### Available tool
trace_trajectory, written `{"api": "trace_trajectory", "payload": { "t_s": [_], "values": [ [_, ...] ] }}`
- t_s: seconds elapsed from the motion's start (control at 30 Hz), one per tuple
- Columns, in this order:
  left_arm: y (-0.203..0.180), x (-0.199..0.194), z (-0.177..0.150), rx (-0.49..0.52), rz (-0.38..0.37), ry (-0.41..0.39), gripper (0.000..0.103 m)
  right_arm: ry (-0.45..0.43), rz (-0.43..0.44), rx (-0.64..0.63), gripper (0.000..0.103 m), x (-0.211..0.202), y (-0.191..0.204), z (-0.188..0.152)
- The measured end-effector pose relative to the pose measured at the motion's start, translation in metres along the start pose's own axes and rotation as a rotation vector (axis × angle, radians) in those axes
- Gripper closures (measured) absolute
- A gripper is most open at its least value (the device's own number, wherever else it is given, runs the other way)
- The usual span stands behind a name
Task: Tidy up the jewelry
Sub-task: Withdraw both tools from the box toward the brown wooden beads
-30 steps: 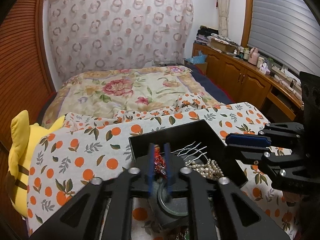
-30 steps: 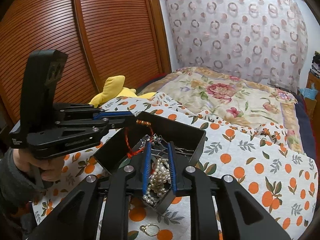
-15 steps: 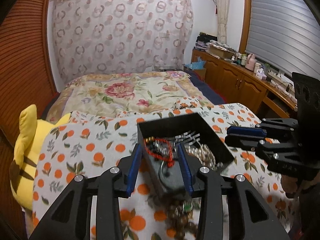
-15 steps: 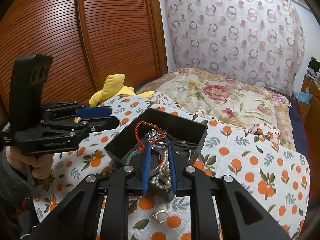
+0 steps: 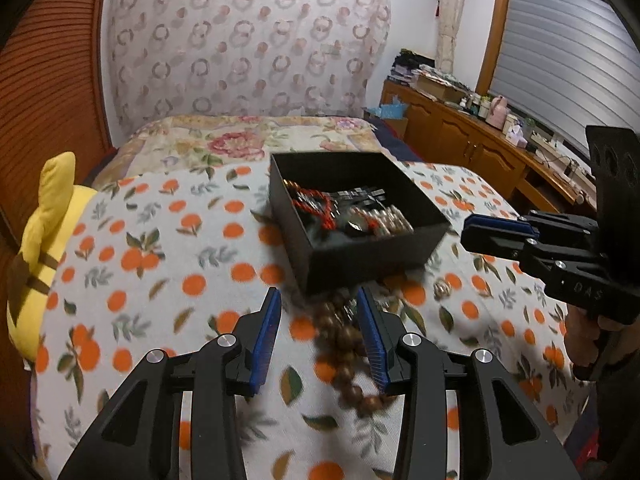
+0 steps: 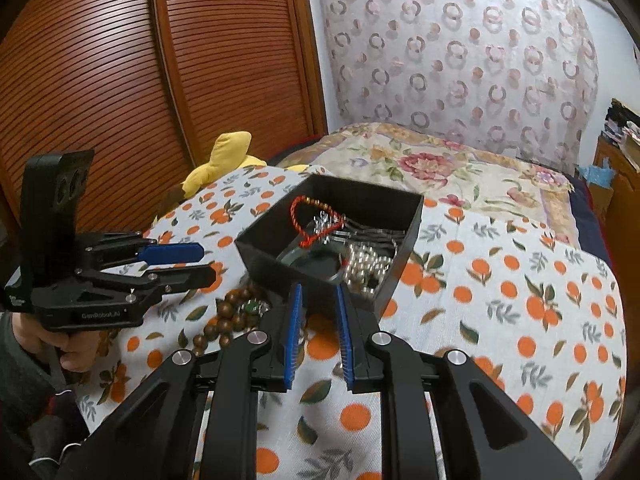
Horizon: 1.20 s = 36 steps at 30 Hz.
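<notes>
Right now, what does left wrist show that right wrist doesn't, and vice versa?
Left wrist only: the cabinets, the window blind, the right gripper from the side, empty.

Right wrist only: the wardrobe doors, the left gripper from the side, open and empty.

Both: the black box of jewelry, the red bracelet inside it, the wooden beads outside it, the yellow plush.
</notes>
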<state>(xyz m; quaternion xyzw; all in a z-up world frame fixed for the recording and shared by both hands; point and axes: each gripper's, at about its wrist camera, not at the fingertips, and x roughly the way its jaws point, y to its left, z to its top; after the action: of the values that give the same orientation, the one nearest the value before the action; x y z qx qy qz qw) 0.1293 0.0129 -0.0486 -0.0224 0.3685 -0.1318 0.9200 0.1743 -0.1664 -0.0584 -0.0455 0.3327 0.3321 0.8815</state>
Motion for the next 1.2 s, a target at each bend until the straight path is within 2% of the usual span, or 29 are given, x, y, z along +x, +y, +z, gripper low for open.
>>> {"api": "trace_trajectory", "payload": {
  "t_s": [0.27,0.33,0.47,0.63,0.87,1.13,1.2],
  "values": [
    [-0.025,-0.004,-0.022,0.032,-0.024,0.032,0.066,0.009,-0.008,0.022,0.083,-0.008,0.003,-0.019],
    [-0.032,-0.004,-0.026,0.039,-0.033,0.038,0.066,0.009,-0.011,0.031,0.077,-0.01,0.003,-0.024],
    [-0.045,-0.003,-0.032,0.066,-0.061,0.061,0.079,0.011,-0.015,0.042,0.076,-0.014,0.003,-0.032],
    [-0.054,0.007,-0.034,0.087,-0.061,0.094,0.083,0.013,-0.019,0.058,0.076,-0.018,-0.001,-0.039],
    [-0.055,0.017,-0.034,0.091,-0.001,0.123,0.083,0.012,-0.019,0.067,0.076,-0.019,-0.004,-0.042],
    [-0.067,0.025,-0.034,0.181,0.094,0.123,0.083,0.015,-0.021,0.069,0.075,-0.019,-0.005,-0.045],
    [-0.068,0.024,-0.035,0.201,0.109,0.12,0.09,0.016,-0.021,0.07,0.075,-0.019,-0.006,-0.045]
  ]
}}
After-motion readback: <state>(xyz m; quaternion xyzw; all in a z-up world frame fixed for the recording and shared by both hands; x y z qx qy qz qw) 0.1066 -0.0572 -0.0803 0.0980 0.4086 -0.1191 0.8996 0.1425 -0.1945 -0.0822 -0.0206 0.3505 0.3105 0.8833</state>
